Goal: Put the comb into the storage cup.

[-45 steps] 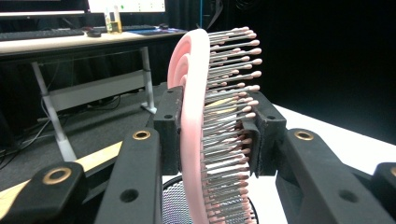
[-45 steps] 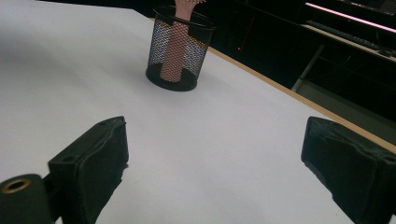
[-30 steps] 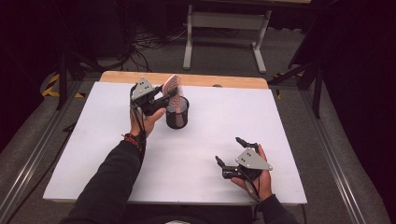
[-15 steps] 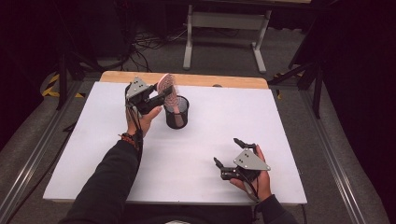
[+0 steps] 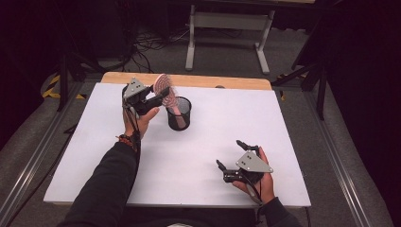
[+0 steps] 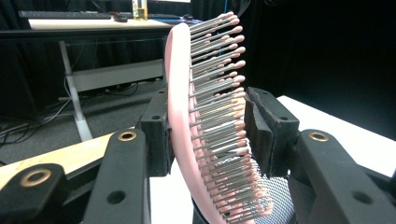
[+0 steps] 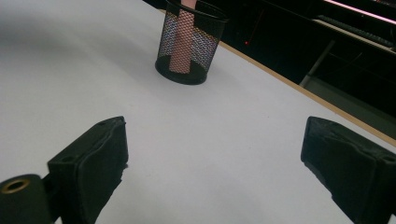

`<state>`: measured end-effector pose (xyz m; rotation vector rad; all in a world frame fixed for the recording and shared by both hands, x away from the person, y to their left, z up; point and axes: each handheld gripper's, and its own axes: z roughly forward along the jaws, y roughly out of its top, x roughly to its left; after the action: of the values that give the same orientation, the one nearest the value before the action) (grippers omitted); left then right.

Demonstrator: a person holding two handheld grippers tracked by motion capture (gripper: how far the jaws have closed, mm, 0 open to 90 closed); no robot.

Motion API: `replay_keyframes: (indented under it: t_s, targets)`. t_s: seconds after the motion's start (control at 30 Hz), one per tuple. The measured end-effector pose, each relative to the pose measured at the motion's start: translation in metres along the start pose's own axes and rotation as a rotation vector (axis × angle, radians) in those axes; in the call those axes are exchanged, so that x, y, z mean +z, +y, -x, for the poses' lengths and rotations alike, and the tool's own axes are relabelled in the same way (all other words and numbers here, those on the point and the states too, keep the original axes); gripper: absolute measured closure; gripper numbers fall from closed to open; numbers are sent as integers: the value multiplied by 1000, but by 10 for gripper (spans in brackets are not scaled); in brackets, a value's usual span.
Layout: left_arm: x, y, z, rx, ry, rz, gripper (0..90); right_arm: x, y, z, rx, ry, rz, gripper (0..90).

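A pink hairbrush (image 5: 164, 89) leans to the left with its handle (image 7: 182, 44) down inside a black mesh cup (image 5: 179, 117) at the back middle of the white table (image 5: 283, 123). My left gripper (image 5: 157, 96) is shut on the brush head (image 6: 187, 116): one jaw presses the pink back, the other meets the bristle tips. The cup's rim (image 6: 280, 200) shows just below the jaws. My right gripper (image 5: 230, 153) rests open near the front right of the table, nothing between its jaws, pointing toward the cup (image 7: 189, 46).
A wooden strip (image 5: 189, 79) runs along the table's far edge. Beyond it stand a grey metal frame (image 5: 227, 28) and cables on the floor. A metal rail (image 5: 331, 142) borders the table's right side.
The left gripper has shifted a little to the left with the brush head, tilting the brush further left. The cup and the right gripper have stayed in place.
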<state>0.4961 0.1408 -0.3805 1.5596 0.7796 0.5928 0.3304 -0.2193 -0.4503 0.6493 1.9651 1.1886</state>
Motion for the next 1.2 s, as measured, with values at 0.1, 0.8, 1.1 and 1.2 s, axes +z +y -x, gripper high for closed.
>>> replay_keyframes:
  t_s: [0.1, 0.8, 1.1, 1.2]
  targets:
    - [-1, -1, -3, -16, 2, 1, 551, 0, 0, 0, 1, -2, -4, 82]
    - [-7, -5, -17, -27, 23, -29, 542, 0, 0, 0, -4, -23, -6, 87]
    - [-9, -6, -22, -31, 23, -43, 535, 0, 0, 0, -7, -22, -10, 88]
    - [-9, -6, -22, -27, 23, -45, 529, 1, 0, 0, -4, -21, -12, 88]
